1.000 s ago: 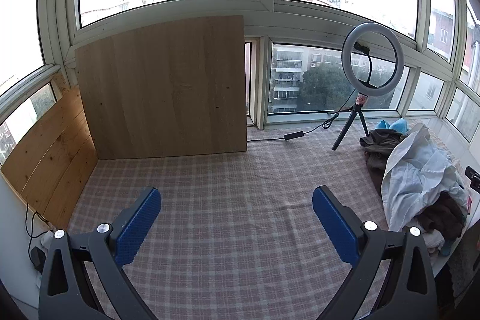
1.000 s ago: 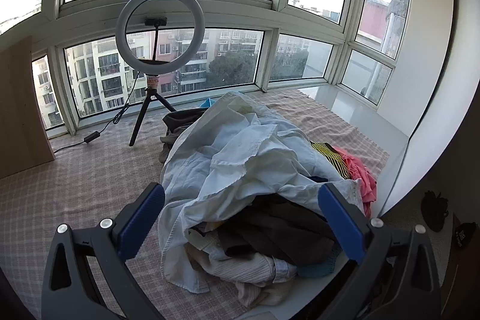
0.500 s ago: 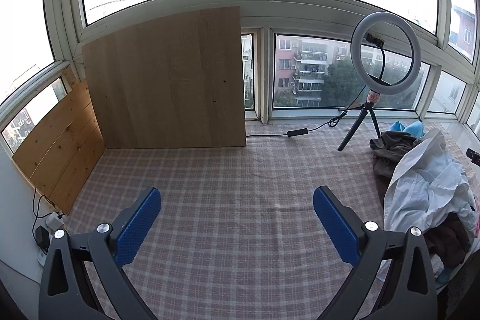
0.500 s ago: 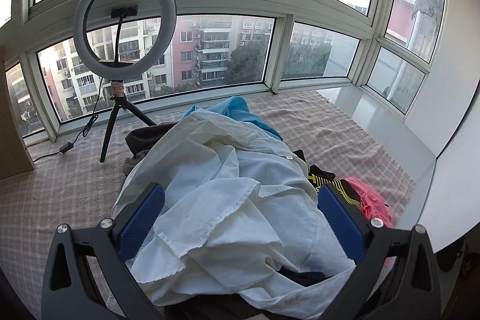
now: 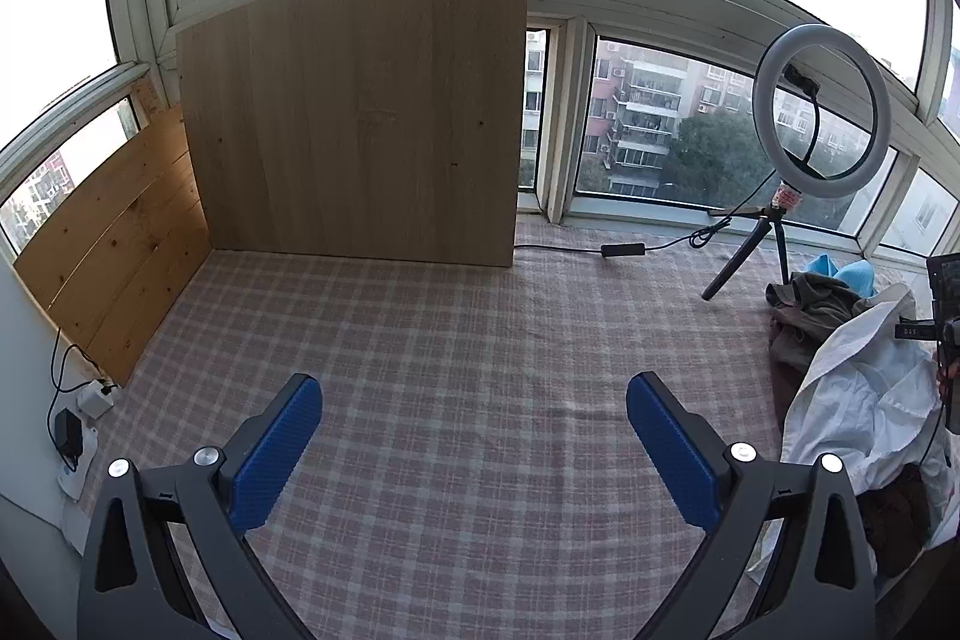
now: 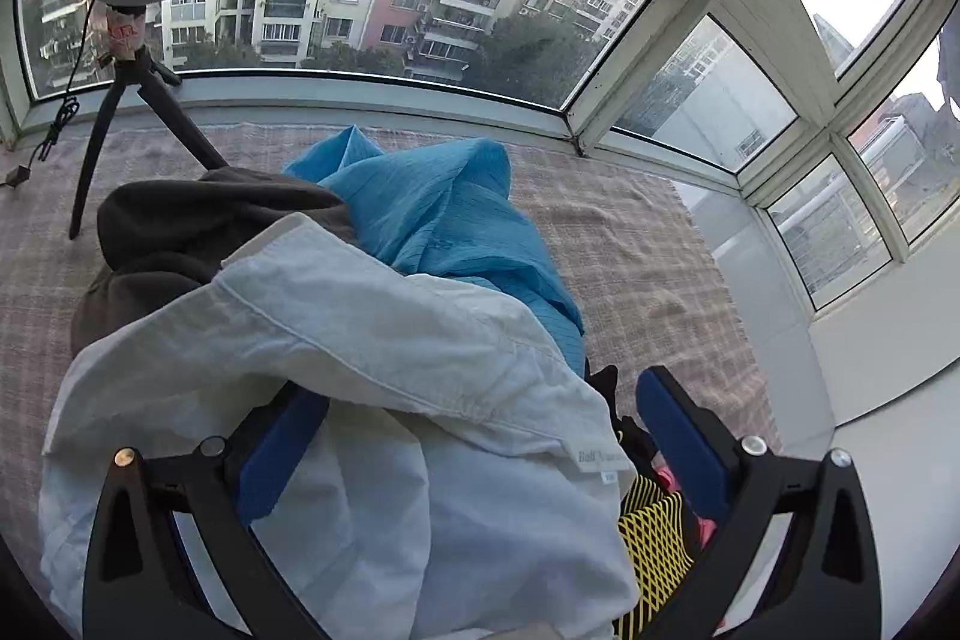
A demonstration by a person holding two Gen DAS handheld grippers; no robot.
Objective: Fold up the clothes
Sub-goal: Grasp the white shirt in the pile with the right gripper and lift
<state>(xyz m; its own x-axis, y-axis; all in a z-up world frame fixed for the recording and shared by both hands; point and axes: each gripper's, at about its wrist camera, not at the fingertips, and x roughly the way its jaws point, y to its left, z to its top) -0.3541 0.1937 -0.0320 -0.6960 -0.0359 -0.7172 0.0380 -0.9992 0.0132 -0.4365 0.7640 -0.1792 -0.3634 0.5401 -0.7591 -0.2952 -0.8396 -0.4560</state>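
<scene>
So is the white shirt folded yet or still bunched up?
Bunched up. The white shirt lies crumpled on the clothes pile, collar rumpled, with the open right tongs around it.

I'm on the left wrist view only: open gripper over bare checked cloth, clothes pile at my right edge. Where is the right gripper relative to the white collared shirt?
Observer: The right gripper is open, jaws straddling the white collared shirt at its collar; nothing pinched.
Operator: Anything beside its right finger?
Observer: Yellow-and-black mesh fabric and a pink piece, tucked under the shirt's edge.
Operator: Any landmark on the collar?
Observer: A small white sewn label sits at the collar's right end.
</scene>
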